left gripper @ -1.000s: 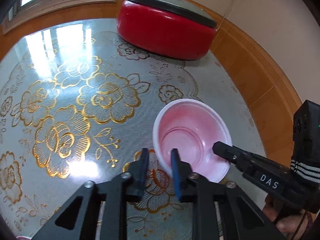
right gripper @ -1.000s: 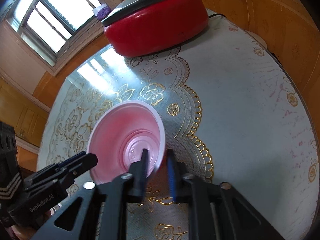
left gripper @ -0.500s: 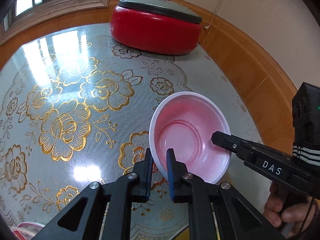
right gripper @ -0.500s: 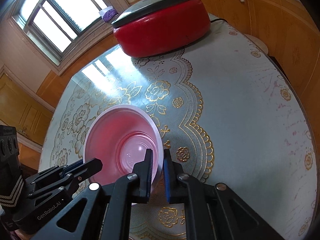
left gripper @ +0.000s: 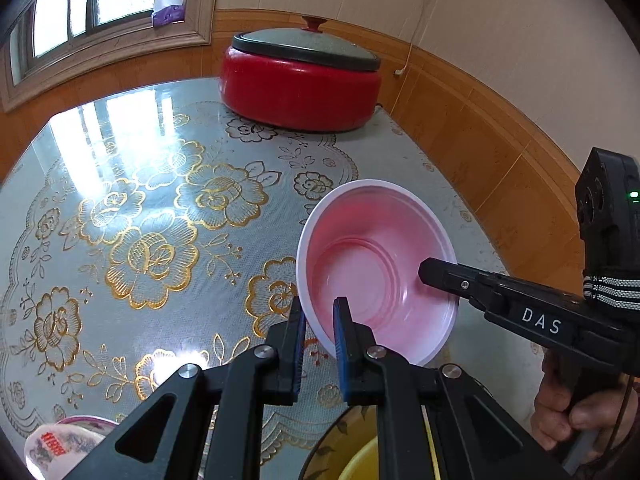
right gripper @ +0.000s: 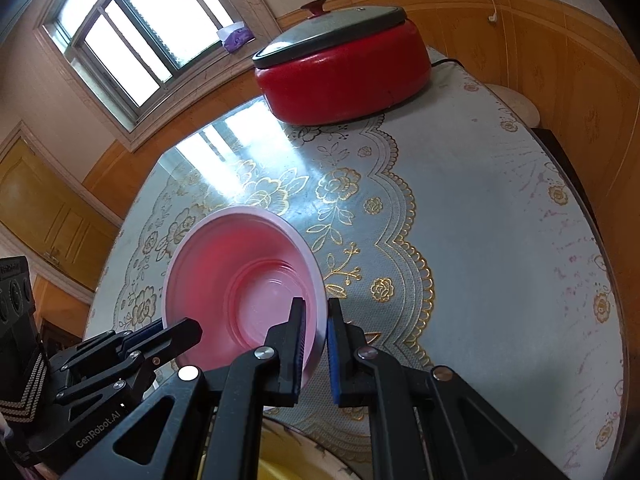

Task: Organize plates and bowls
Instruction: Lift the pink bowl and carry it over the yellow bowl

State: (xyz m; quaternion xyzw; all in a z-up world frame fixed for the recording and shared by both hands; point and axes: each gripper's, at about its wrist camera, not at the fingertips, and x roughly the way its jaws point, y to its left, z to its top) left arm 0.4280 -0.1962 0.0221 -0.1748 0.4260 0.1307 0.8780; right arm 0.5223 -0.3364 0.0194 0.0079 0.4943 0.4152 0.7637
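Note:
A pink plastic bowl [left gripper: 376, 264] is held tilted above the flowered table. My left gripper [left gripper: 319, 328] is shut on its near-left rim. My right gripper [right gripper: 316, 332] is shut on its right rim, and the bowl shows there too [right gripper: 240, 280]. In the left wrist view the right gripper [left gripper: 432, 274] comes in from the right with its finger inside the bowl. In the right wrist view the left gripper [right gripper: 180, 330] sits at the bowl's lower left rim. The bowl's underside is hidden.
A red electric pot with a grey lid [left gripper: 300, 80] stands at the table's far edge, also in the right wrist view [right gripper: 344, 68]. A yellow bowl [left gripper: 360, 460] and a printed container [left gripper: 60, 444] lie below at the near edge. Wood-panelled wall runs along the right.
Both grippers closed on the bowl's rim and lifted it off the table, toward the near edge. The pot now looks farther away.

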